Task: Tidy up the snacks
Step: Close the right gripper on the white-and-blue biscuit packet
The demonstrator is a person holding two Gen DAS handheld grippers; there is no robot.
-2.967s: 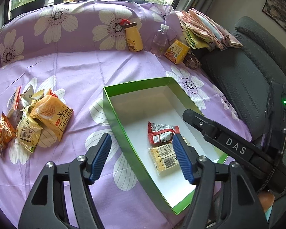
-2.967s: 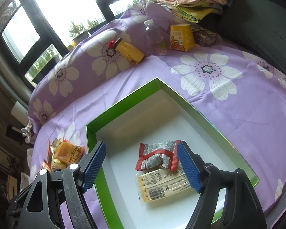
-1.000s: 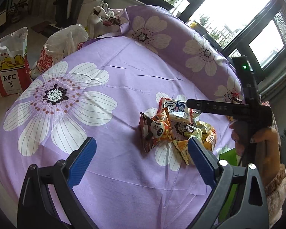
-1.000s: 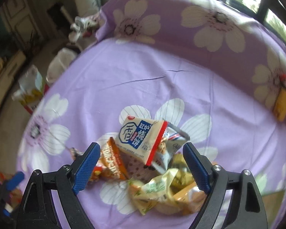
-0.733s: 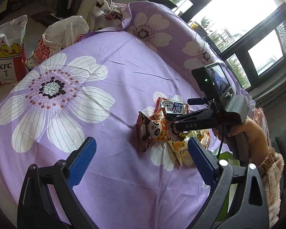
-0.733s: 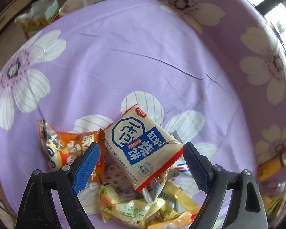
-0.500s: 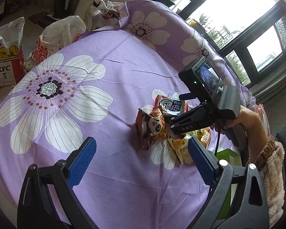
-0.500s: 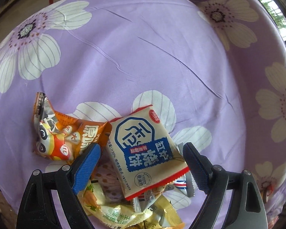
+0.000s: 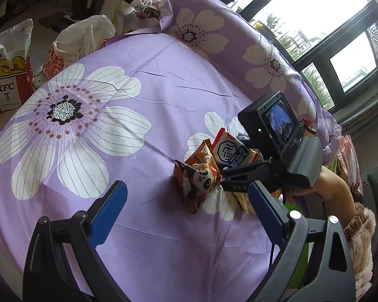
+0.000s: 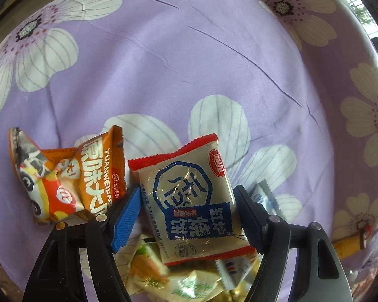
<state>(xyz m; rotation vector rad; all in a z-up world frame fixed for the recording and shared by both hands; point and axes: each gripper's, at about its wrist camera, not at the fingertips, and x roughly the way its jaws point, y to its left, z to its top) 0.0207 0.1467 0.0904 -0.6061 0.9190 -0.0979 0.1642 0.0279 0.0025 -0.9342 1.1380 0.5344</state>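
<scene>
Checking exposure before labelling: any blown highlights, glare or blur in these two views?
Left wrist: windows blown out white, floral sheet evenly lit, strong fisheye bending. Right wrist: glare on the beige cracker packet, bottom yellow packets soft.

The right gripper (image 9: 223, 176) reaches into the snack pile (image 9: 214, 171) on the purple floral sheet (image 9: 138, 88).
</scene>
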